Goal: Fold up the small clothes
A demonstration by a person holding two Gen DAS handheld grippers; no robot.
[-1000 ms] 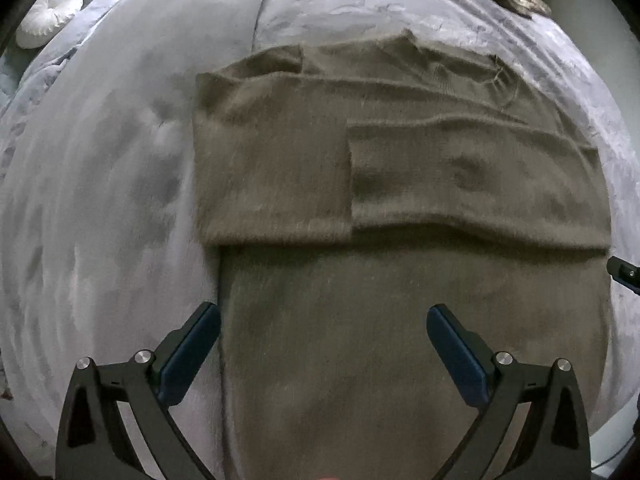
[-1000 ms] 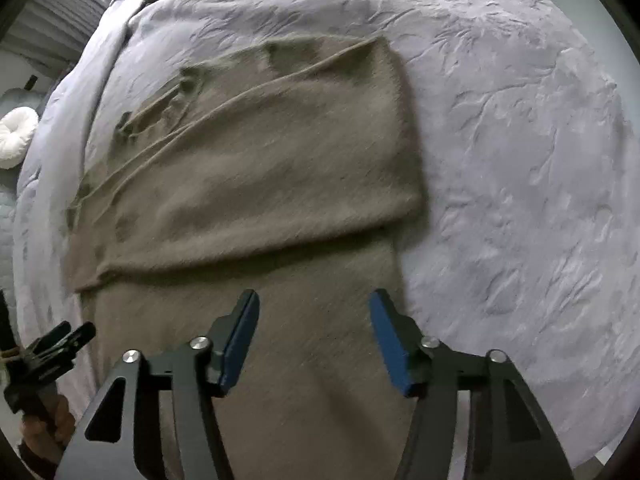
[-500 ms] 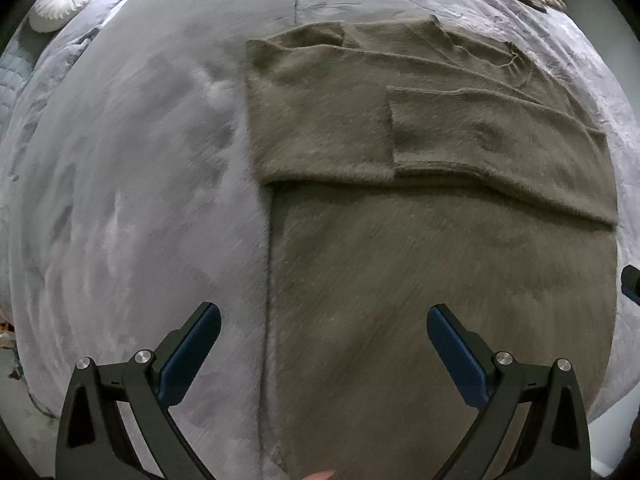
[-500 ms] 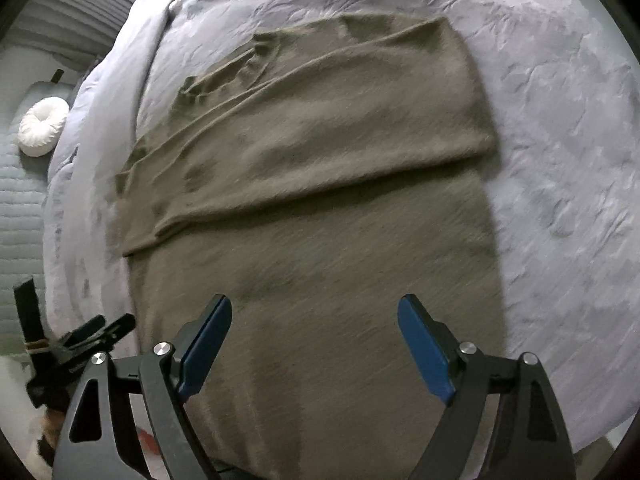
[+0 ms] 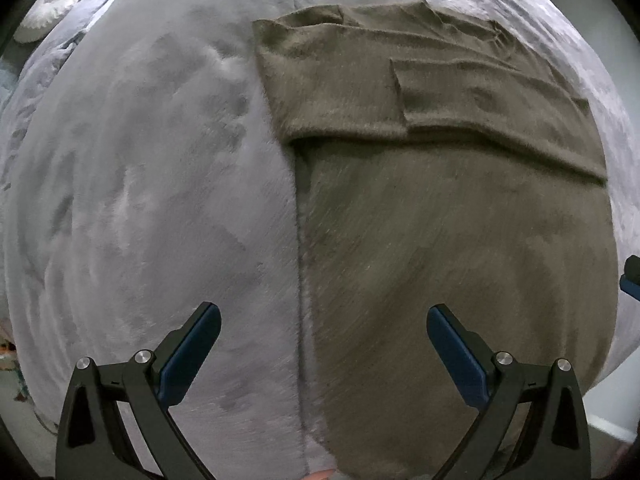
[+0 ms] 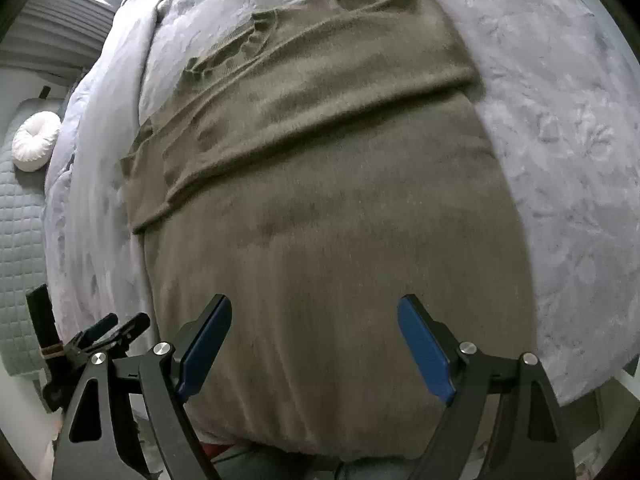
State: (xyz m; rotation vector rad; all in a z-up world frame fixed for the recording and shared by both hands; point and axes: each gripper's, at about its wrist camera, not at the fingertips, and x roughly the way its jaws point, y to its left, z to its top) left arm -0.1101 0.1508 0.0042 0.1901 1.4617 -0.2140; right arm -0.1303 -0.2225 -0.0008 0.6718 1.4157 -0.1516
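Olive-brown knit sweater (image 5: 460,240) lies flat on my lavender bedspread (image 5: 140,200), sleeves folded across the chest, hem end nearest me. In the left wrist view it fills the 12-to-5 o'clock part, its long straight side edge running down the middle; in the right wrist view the sweater (image 6: 328,240) takes the centre, neckline at 11 o'clock.

My left tongs (image 5: 324,344) are spread wide, nothing between the blue pads, hovering over that side edge: one pad over bedspread, the other over knit. My right tongs (image 6: 314,340) are spread too, empty, above the hem end.

Round white cushion (image 6: 36,142) at 9 o'clock beyond the bed. Bedspread (image 6: 560,120) bare at 3 o'clock.
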